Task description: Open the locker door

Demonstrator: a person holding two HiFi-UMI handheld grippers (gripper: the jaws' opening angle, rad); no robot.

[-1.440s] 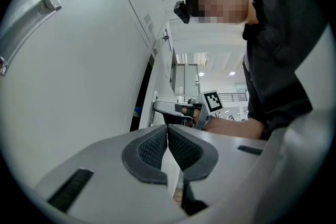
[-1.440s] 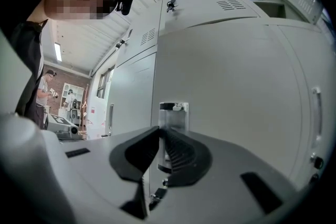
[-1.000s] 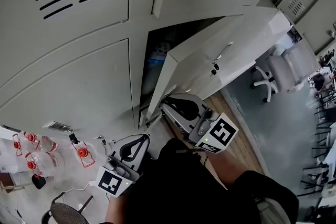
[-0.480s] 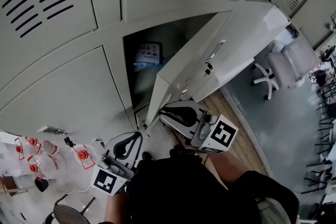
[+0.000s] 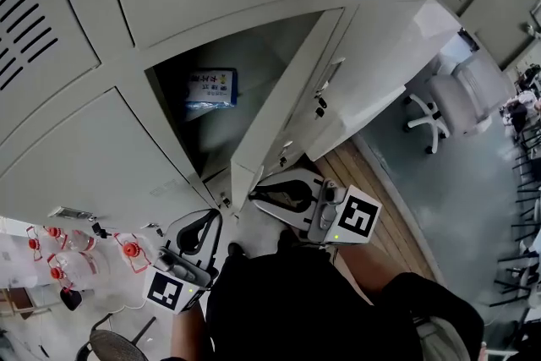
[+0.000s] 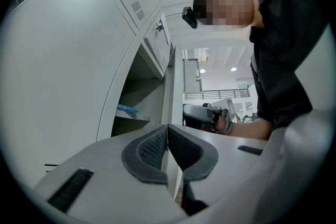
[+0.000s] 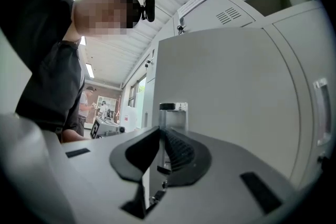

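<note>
The locker door [image 5: 363, 72] has swung clearly wider than a second ago, and the compartment ahead of the grippers now shows a blue package [image 5: 210, 93] inside. The right gripper [image 5: 256, 197] is clamped on the door's lower free edge, with the thin metal lip between its pads and the panel rising beyond it. The left gripper [image 5: 210, 216], off to the right gripper's left, has its jaws pressed together on nothing. The opening looks mostly done, with little swing left.
</note>
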